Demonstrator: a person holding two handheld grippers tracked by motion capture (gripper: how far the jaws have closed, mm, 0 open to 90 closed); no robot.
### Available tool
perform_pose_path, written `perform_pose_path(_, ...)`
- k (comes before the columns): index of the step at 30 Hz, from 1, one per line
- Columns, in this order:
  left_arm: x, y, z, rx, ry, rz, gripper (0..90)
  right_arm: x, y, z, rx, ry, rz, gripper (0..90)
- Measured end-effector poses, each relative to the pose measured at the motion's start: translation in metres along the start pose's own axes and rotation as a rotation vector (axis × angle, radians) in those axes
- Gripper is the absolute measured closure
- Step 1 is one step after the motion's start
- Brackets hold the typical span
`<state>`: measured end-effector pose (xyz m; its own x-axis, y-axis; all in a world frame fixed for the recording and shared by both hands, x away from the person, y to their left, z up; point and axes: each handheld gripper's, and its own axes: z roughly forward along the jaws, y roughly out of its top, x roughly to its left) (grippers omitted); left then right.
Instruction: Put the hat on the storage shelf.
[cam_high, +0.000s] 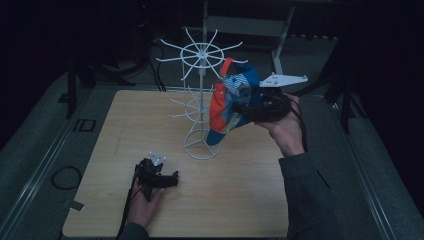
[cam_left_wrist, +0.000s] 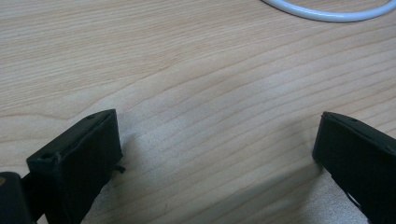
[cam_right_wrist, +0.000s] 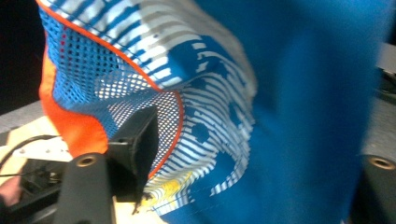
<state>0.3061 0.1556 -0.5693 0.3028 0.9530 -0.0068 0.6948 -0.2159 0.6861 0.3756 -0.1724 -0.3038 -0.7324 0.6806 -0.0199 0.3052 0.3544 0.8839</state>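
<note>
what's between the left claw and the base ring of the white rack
Only bare wooden table: in the left gripper view, plain wood runs from the open left claw up to the rack's base ring.

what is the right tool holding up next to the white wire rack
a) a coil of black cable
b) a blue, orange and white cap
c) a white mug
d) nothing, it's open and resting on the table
b: the right tool is clamped on a blue, orange and white cap with mesh panels, held in the air beside the white wire rack.
</note>
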Motion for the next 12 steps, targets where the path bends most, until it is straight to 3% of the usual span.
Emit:
perform_pose_path(4, 0.0, 0.0, 0.0, 0.001, -0.001, 0.0, 1.4, 0.0, -0.001, -0.001, 0.009, -0.026, -0.003, 20.3)
perform_pose_path(12, 0.0, 0.0, 0.0, 0.001, -0.001, 0.001, 1.4, -0.006, -0.012, -0.004, 0.011, -0.045, 0.024, 17.4)
